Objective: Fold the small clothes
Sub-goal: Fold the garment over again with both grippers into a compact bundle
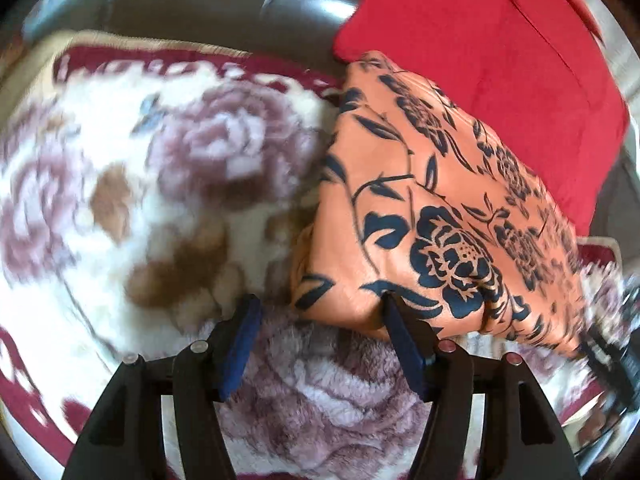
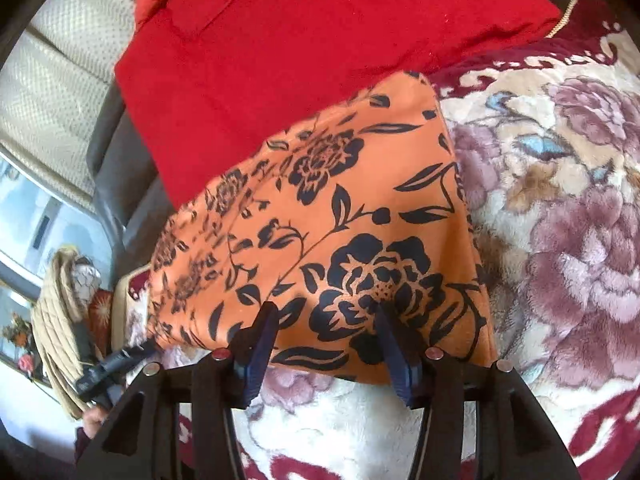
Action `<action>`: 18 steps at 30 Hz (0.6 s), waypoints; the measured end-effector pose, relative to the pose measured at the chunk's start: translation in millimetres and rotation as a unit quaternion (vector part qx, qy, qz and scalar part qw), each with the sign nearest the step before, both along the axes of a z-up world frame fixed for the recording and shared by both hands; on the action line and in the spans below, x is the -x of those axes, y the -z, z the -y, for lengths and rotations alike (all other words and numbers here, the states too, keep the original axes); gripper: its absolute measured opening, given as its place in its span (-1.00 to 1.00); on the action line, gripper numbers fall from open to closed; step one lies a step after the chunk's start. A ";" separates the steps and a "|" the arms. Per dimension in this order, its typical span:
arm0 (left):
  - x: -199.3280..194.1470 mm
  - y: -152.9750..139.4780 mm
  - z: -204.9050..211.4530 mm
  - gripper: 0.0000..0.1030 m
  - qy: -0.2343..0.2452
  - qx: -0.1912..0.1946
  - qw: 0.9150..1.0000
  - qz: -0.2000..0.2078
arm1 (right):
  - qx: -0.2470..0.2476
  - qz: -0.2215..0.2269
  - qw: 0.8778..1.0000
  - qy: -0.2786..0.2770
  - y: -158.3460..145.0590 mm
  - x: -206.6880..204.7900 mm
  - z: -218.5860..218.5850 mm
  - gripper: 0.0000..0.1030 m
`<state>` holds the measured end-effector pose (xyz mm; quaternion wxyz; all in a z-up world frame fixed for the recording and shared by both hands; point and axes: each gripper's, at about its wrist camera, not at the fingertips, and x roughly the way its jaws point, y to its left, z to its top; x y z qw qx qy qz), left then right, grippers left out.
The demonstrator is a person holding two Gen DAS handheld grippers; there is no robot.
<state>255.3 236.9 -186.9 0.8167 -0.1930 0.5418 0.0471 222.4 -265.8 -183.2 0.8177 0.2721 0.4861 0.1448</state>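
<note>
A plush fleece blanket [image 1: 120, 200], cream with large mauve roses and a dark red patterned border, covers most of the surface in both wrist views. Past its far edge sits grey cushioned upholstery [image 1: 224, 4]; the right wrist view also shows pale quilted padding [image 2: 60, 80] to the left.

A flat folded bright red cloth [image 2: 280, 60] lies at the far side, its near edge tucked under the next garment. That garment is a folded orange cloth printed with dark navy flowers and leaves [image 2: 340, 220]. It rests on the blanket, overlapping the red cloth, with its near folded edge towards both tools.

The left gripper [image 1: 320, 300], black with blue padded fingers, points steeply down at the near left corner of the orange cloth. Its jaws stand apart: the right-hand finger touches the cloth's edge, the other finger sits over bare blanket, so nothing is pinched.

The right gripper [image 2: 324, 312], of the same make, points down at the near edge of the orange cloth. Both fingertips rest against the top of the fabric with a gap between them, the cloth lying flat and unpinched.

At the left edge of the right wrist view, a tan quilted sleeve [image 2: 56, 320] leads towards the other black tool.
</note>
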 end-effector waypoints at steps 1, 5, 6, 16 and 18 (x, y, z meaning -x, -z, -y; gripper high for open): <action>4.9 -6.8 -2.1 0.28 -0.003 0.009 1.000 0.009 | -0.010 0.002 1.000 0.001 -4.0 2.7 1.8 0.07; 27.1 -28.9 -5.3 0.27 -0.012 0.045 0.998 0.039 | -0.047 0.019 0.999 0.006 -17.7 22.0 13.9 0.15; 33.3 -31.3 -7.2 0.28 -0.019 0.067 0.997 0.044 | -0.062 0.015 0.998 0.007 -16.6 25.7 16.0 0.21; 35.6 0.8 -4.5 0.43 -0.122 0.213 0.969 0.034 | -0.206 -0.071 0.973 0.081 40.9 42.7 38.9 0.41; 30.8 7.7 -10.6 0.43 -0.150 0.230 0.961 0.039 | -0.217 -0.065 0.970 0.092 43.7 37.8 42.4 0.41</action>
